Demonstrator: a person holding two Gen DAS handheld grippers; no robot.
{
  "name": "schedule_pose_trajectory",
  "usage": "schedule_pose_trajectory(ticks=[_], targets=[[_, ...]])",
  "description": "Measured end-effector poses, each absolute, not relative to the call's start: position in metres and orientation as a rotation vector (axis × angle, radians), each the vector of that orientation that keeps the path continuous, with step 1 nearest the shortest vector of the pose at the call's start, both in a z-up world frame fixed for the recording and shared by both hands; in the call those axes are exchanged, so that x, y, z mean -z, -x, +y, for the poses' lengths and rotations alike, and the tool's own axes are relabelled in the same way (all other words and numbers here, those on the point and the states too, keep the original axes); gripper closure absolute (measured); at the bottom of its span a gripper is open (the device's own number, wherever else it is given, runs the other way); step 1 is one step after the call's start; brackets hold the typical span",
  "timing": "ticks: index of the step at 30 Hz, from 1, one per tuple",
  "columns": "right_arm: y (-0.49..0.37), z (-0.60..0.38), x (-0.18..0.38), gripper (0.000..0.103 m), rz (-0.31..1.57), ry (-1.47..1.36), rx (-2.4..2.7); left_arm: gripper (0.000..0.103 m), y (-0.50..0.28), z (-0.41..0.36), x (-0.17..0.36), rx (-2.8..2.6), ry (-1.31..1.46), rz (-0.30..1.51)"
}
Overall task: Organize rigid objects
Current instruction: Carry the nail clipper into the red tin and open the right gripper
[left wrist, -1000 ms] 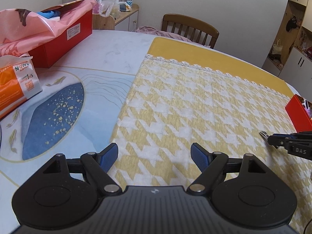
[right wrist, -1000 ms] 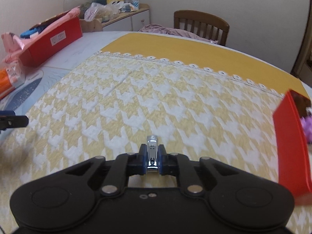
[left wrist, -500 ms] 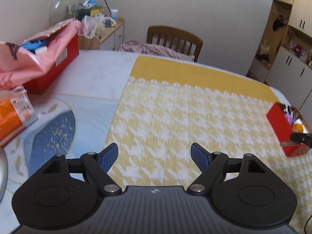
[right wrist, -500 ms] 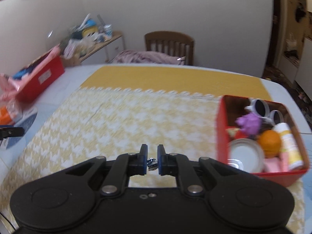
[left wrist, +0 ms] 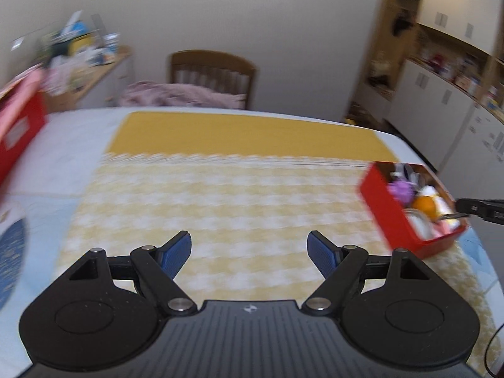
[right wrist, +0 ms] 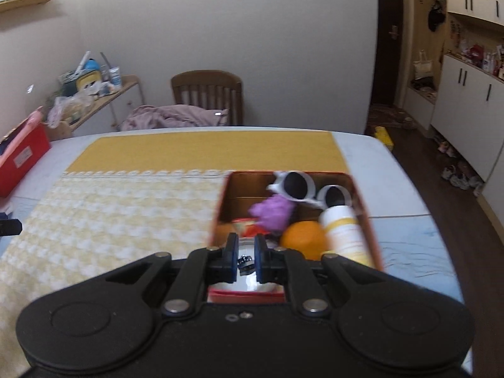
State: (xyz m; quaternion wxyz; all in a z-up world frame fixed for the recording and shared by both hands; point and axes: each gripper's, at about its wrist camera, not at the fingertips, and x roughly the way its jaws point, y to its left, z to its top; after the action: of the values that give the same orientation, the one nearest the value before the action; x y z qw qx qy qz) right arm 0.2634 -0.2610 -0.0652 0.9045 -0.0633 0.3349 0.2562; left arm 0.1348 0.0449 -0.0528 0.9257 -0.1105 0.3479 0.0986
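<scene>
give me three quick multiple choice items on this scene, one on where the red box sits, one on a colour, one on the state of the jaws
1. Where on the table is the red box?
A. on the checked cloth's right edge
B. on the chair
C. by the far left edge

2. What colour is the round fruit in the box?
A. green
B. orange
C. blue

3. How do the left gripper jaws stand?
A. shut on a bottle
B. shut on cloth
C. wide open, holding nothing

Key: 1 A, the box rests at the cloth's right side. 2 B, it lies beside the white bottle. 3 C, only checked cloth shows between them.
</scene>
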Motion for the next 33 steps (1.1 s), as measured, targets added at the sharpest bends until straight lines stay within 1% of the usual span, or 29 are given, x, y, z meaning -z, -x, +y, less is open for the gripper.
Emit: schedule_pose_trajectory(ticks=[7,12,20,23,25,27,33], targets=[[-0.305,-0.309,0.081,0.094,0.712,0.121,-0.472,0.022,-0.206,-0.04,0.059,-0.084,0.186,0.738],[-0.32,-0.322,0.091,0.094,0.725,0.133,-0.498,0.022,-0.248,-0.088,0.069,-0.03,0.164,0.768],[-0.329,-0.32,0.1,0.094,0.731,0.112,-0.598,0.022,-0.277,-0.128,0.086,-0.013,0.167,0.816],[-0.33,-0.319,0.107,0.094,0.761,0.121,-0.616,0.022,-0.281,-0.135,0.089,-0.011,0.167,0.824],[-0.329,-0.319,0.111,0.092,0.78,0.128,-0.631,0.022,-0.281,-0.139,0.09,-0.011,0.163,0.826],[-0.328,-0.319,0.114,0.085,0.791,0.134,-0.643,0.022,-0.28,-0.14,0.09,-0.007,0.165,0.826],[-0.322,-0.329,0.106,0.08,0.794,0.087,-0.661,0.022,-0.272,-0.138,0.087,-0.002,0.192,0.822]])
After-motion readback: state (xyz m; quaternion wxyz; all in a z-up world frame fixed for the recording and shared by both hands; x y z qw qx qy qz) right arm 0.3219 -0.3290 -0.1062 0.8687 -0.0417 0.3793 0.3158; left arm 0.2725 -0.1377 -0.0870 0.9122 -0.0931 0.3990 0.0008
